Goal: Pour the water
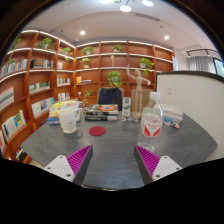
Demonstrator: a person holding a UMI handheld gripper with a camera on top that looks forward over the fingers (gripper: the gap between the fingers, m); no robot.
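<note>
Gripper [113, 163]: two fingers, each w/ white/light-grey outer shell, angular wedge-shaped tips. Inner faces carry magenta pads [78, 159], surface w/ fine dotted/gridded texture. Left finger shows white panel below pad; right one same, mirrored. Dark body betw. the finger bases. No cables, screws or markings visible.

book titles on the shelves [40, 75] and the bottle [152, 118] label are too small to read.

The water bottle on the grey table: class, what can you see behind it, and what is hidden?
Behind the water bottle stand books, a chair and shelves. What lies directly behind it is covered. The open fingers hold nothing.
</note>
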